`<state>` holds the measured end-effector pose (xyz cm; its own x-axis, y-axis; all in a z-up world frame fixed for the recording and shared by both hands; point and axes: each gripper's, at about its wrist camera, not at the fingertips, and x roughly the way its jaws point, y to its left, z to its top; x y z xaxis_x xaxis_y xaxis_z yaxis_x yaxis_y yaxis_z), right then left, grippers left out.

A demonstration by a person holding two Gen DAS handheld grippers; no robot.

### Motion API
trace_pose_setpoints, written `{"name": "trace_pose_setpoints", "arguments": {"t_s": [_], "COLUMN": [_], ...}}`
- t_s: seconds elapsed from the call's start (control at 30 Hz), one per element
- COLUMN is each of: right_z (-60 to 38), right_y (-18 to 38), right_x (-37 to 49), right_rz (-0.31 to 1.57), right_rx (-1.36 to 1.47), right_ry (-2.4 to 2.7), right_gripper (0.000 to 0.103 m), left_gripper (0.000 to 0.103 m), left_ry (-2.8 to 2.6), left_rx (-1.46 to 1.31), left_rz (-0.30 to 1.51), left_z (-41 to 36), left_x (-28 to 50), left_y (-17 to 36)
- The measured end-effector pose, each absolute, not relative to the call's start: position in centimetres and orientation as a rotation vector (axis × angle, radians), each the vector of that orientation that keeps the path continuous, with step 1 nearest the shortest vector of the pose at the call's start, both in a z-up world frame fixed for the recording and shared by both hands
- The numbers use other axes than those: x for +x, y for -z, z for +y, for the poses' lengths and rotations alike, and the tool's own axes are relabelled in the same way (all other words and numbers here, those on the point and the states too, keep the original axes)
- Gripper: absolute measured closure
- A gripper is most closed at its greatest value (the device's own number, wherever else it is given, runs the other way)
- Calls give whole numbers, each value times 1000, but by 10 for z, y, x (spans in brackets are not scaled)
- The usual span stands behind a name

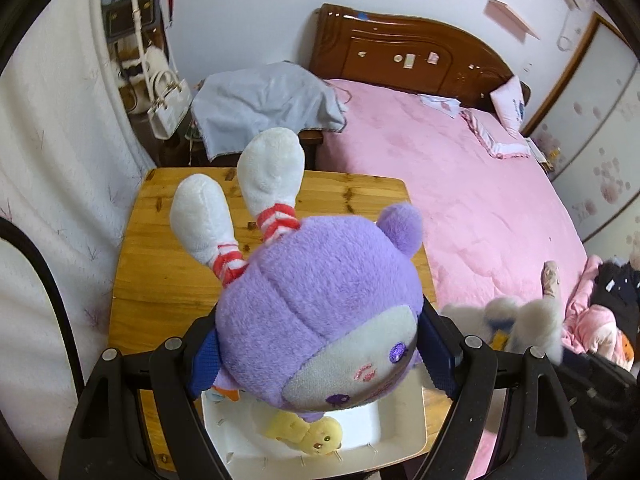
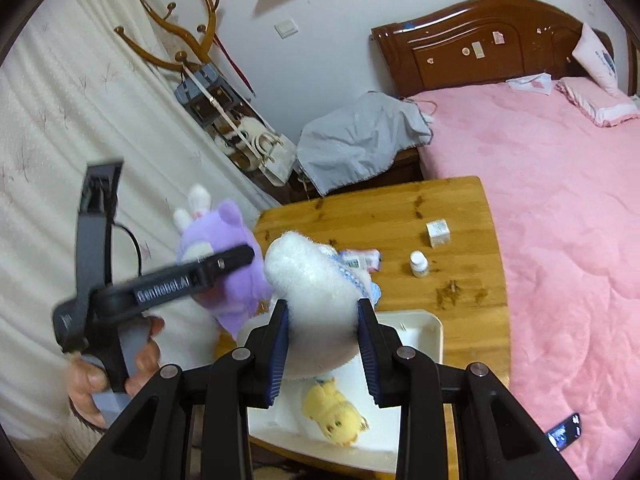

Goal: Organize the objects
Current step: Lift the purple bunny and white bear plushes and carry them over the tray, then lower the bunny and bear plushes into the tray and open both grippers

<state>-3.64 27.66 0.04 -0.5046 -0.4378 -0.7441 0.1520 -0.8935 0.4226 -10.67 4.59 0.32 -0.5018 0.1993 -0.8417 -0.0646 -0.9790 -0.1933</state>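
Observation:
My left gripper (image 1: 320,350) is shut on a purple plush toy (image 1: 320,300) with white, red-banded ears, and its blue pads press the head from both sides. The toy hangs above a white tray (image 1: 404,436) on the wooden table (image 1: 160,264). A yellow plush chick (image 1: 316,434) lies in the tray. My right gripper (image 2: 323,320) is shut on a fluffy white plush (image 2: 312,276), held over the tray (image 2: 424,328) and the chick (image 2: 336,412). In the right wrist view a hand holds the left gripper, with the purple toy (image 2: 228,236) to the left. The white plush (image 1: 528,320) shows blurred at the right.
On the table's far half stand a small white bottle (image 2: 419,263) and a little box (image 2: 438,233), and a packet (image 2: 364,259) lies there. A pink bed (image 2: 560,200) runs along the right with a phone (image 2: 564,432) on it. A grey cloth (image 2: 360,148) covers furniture behind the table.

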Motion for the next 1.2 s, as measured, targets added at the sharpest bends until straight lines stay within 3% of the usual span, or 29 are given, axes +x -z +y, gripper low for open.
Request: {"name": "trace_pose_setpoints", "arguments": {"t_s": [0.67, 0.83, 1.0, 1.2], "right_z": [273, 268, 270, 276], "right_y": [57, 61, 61, 67], "right_x": [9, 14, 15, 14], "right_rz": [-289, -242, -248, -279], "right_rx": [1590, 1624, 1630, 1656], "right_ry": [2266, 2235, 2236, 2231], "right_gripper": [68, 64, 49, 47], "left_gripper": [19, 18, 17, 13], "left_ry": [-2533, -2499, -2458, -2420], "left_rx": [-1465, -1515, -1572, -1641], "left_rz": [56, 76, 79, 90], "left_z": [109, 114, 117, 118], "left_x": [-77, -73, -67, -63], "left_y": [12, 24, 34, 46]}}
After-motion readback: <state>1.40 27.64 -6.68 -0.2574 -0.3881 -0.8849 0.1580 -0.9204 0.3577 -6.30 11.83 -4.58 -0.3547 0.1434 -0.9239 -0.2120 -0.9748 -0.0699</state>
